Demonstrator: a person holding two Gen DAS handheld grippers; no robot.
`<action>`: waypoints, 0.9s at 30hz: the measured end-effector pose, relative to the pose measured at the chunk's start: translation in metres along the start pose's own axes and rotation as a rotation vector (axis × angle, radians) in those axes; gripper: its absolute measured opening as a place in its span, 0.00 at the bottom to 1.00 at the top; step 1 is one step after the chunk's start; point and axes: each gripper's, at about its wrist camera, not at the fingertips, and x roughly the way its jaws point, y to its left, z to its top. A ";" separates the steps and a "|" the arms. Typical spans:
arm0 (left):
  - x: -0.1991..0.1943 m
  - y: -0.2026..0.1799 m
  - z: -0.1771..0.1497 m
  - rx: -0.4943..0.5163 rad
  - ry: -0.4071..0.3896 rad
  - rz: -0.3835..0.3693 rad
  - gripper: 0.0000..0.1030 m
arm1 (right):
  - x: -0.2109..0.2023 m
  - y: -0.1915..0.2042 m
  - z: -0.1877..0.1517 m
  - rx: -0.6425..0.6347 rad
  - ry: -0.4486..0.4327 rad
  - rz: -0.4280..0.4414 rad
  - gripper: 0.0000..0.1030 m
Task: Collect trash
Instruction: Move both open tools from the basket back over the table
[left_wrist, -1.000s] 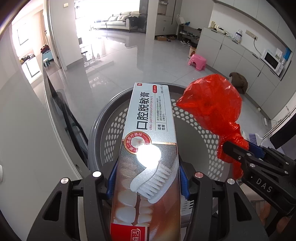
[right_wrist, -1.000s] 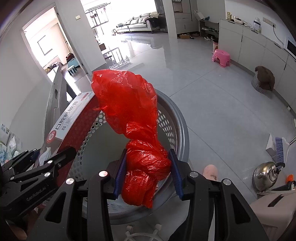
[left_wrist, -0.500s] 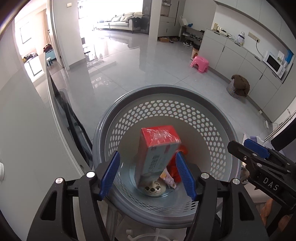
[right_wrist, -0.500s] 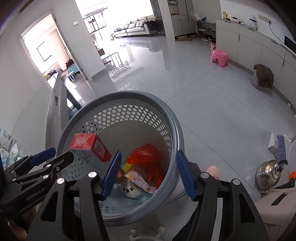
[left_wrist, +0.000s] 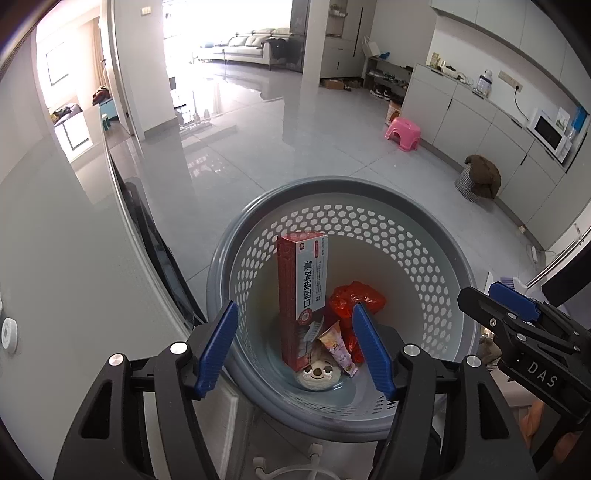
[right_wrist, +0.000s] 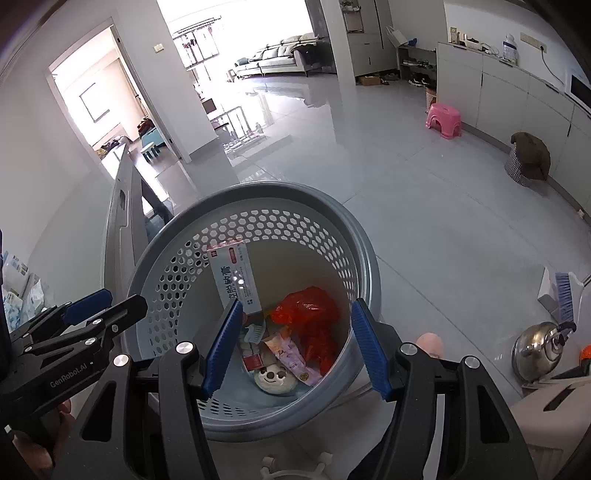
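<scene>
Below both grippers stands a grey perforated bin on the glossy floor. Its rim and honeycomb wall fill the lower centre of each wrist view.

The left gripper hangs over the near rim. Its jaws have just been opening and now stand about half apart, with nothing between the blue pads. The right gripper hangs beside it over the same rim. Its jaws have also just been opening, stand about half apart, and hold nothing.

Inside the bin:
- A toothpaste box stands on end, leaning against the far left wall.
- A red bag lies crumpled on the bottom, just right of the box.
- A pink tube lies near the box's foot, touching the bag.
- A round white toy with a face lies at the near side of the bottom.

Far right on the floor stand a pink stool and a small basket with a brown cloth over it. At the near right of the right wrist view stands a steel kettle.
</scene>
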 end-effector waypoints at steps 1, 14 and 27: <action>-0.002 0.002 0.000 0.000 -0.003 -0.001 0.62 | -0.002 0.002 0.000 -0.002 -0.002 0.001 0.57; -0.037 0.020 -0.004 -0.025 -0.062 0.016 0.65 | -0.025 0.024 0.003 -0.045 -0.050 0.029 0.58; -0.075 0.060 -0.016 -0.105 -0.121 0.075 0.71 | -0.037 0.064 0.005 -0.110 -0.088 0.096 0.61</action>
